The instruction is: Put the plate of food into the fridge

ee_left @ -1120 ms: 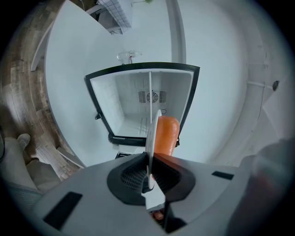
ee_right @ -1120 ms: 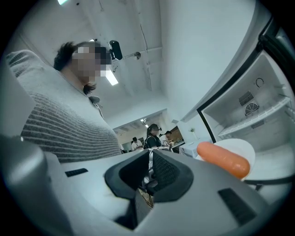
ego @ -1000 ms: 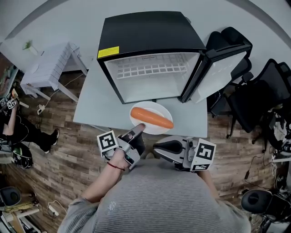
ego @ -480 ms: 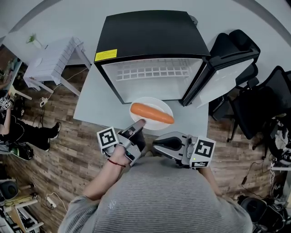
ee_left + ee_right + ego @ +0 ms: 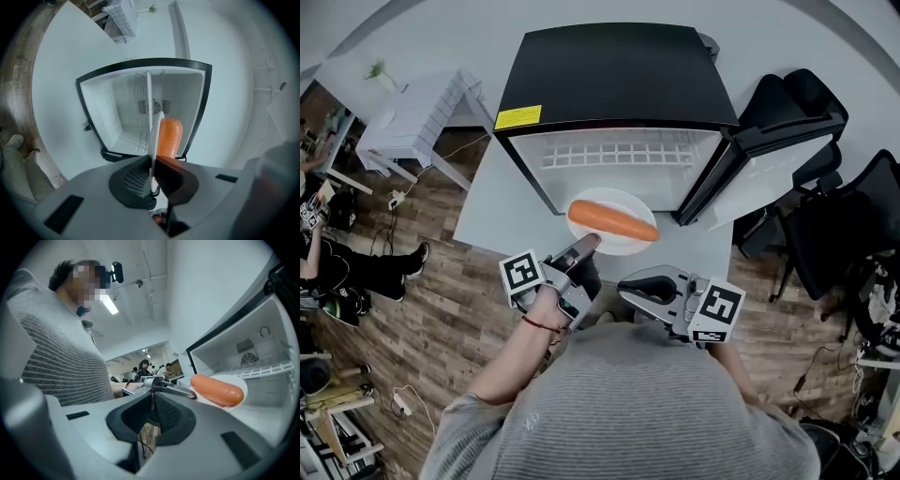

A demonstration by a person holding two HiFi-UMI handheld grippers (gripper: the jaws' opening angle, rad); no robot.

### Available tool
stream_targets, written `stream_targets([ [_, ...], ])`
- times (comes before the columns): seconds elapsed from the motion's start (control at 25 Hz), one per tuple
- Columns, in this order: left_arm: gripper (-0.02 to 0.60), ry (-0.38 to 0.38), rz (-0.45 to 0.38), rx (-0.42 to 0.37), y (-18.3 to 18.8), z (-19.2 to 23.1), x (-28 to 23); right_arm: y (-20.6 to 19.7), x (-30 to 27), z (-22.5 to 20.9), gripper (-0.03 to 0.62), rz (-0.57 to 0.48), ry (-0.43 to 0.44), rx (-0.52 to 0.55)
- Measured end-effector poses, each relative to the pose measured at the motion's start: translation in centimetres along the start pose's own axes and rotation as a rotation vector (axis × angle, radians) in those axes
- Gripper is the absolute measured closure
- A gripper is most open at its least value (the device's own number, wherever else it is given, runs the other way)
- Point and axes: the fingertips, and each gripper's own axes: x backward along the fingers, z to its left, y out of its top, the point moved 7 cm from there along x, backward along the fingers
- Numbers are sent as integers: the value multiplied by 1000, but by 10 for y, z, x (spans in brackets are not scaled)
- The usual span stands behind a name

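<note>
A white plate [image 5: 628,244] carries a long orange piece of food [image 5: 612,221] and hangs at the mouth of the open black fridge [image 5: 619,75]. My left gripper [image 5: 587,246] is shut on the plate's near rim. In the left gripper view the plate [image 5: 152,136] stands edge-on between the closed jaws [image 5: 152,180], with the orange food [image 5: 168,137] to its right and the white fridge interior [image 5: 126,117] behind. My right gripper [image 5: 630,287] hovers shut and empty by my body, right of the left one. From the right gripper view [image 5: 152,411], the plate [image 5: 236,380] is ahead to the right.
The fridge stands on a pale grey table [image 5: 502,211]; its door [image 5: 759,159] swings open to the right. A wire shelf [image 5: 614,153] crosses the interior. A small white table [image 5: 417,117] stands at the left, black office chairs [image 5: 853,216] at the right.
The plate with the orange food has moved forward, from over the table's near edge to the fridge opening, carried by the left gripper. The right gripper has followed only a little.
</note>
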Motion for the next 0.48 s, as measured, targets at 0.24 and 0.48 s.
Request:
stream_targets([
  [0.24, 552, -4, 13, -19, 18, -6, -10, 0, -7, -7, 577, 0, 30, -8],
  [0.48, 551, -14, 45, -40, 26, -15, -34, 1, -9, -10, 577, 4, 61, -14],
])
